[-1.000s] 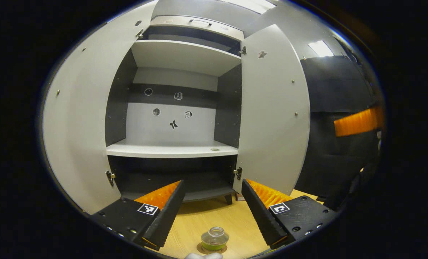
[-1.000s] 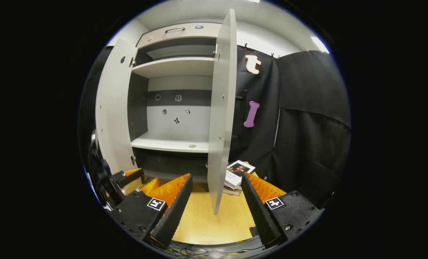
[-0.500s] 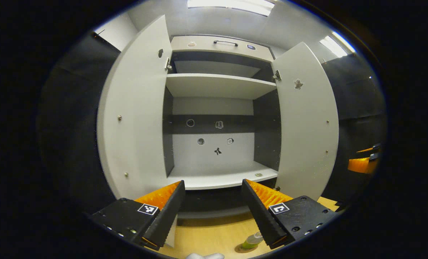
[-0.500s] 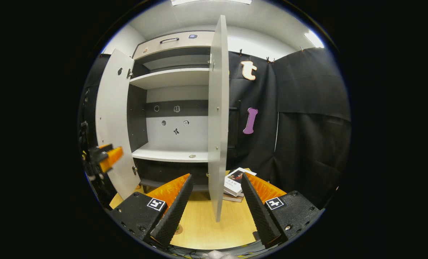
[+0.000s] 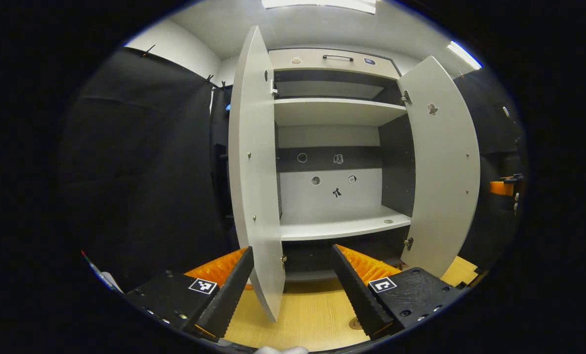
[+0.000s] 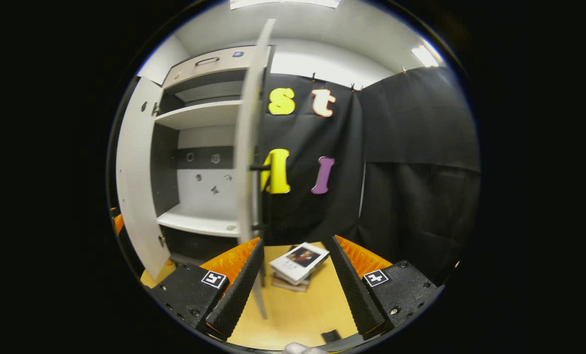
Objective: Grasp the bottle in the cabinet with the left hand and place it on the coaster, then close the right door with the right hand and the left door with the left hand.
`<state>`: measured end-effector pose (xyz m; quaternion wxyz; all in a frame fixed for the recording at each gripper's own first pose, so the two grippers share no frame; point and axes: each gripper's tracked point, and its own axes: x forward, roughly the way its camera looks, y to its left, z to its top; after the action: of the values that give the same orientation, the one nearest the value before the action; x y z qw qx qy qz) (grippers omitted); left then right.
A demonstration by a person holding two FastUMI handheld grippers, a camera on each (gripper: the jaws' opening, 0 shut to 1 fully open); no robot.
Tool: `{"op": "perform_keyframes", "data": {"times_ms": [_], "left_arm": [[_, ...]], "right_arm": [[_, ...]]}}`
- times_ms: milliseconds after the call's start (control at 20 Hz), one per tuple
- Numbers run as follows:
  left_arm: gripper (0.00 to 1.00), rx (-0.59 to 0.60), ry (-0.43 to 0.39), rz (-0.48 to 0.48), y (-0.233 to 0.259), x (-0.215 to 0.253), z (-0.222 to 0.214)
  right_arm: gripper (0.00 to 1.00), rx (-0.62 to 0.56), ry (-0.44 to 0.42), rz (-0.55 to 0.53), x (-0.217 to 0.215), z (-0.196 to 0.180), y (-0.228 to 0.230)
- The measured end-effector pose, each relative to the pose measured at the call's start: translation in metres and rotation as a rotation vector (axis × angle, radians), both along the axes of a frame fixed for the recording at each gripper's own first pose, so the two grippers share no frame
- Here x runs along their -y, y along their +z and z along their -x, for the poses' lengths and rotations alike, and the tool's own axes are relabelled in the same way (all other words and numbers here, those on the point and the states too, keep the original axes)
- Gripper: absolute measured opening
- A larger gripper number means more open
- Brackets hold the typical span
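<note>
The grey cabinet [image 5: 339,123] stands with both doors swung out. In the left gripper view the left door [image 5: 256,196] is nearly edge-on, its lower corner between my fingers, and the right door [image 5: 443,187] hangs wide. My left gripper [image 5: 293,290] is open and holds nothing. A sliver of the round coaster [image 5: 355,323] peeks out beside one finger; the bottle is hidden. In the right gripper view my right gripper [image 6: 293,290] is open, and the right door [image 6: 247,157] is edge-on just left of centre. The other gripper [image 5: 507,188] shows at the far right.
A stack of books [image 6: 300,260] lies on the wooden tabletop [image 6: 297,309] to the right of the right door. Black cloth walls close in on both sides. The cabinet's middle shelf [image 5: 342,228] carries a small round mark near its front edge.
The left gripper has swung left, bringing the left door between its fingers, and the bottle has slipped out of sight. The right gripper has swung right, past the right door's edge, toward the books.
</note>
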<state>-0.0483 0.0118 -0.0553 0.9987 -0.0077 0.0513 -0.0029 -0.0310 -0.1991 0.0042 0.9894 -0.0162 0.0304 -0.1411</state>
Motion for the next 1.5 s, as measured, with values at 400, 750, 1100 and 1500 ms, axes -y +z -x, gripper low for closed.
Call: {"op": "perform_keyframes", "data": {"times_ms": [400, 750, 1100, 1500], "left_arm": [[0.96, 0.005, 0.045, 0.03, 0.016, 0.045, -0.001], [0.96, -0.027, 0.108, 0.041, 0.014, 0.064, 0.005], [0.96, -0.026, 0.198, 0.023, 0.021, 0.057, 0.019], [0.96, -0.023, 0.248, -0.016, 0.021, 0.057, 0.039]], "right_arm": [[0.83, 0.024, 0.093, -0.016, 0.046, -0.057, 0.037], [0.85, -0.006, 0.31, -0.023, -0.003, -0.094, 0.035], [0.78, -0.049, 0.448, -0.052, -0.047, -0.095, 0.029], [0.79, -0.036, 0.581, -0.014, -0.136, -0.112, 0.024]]}}
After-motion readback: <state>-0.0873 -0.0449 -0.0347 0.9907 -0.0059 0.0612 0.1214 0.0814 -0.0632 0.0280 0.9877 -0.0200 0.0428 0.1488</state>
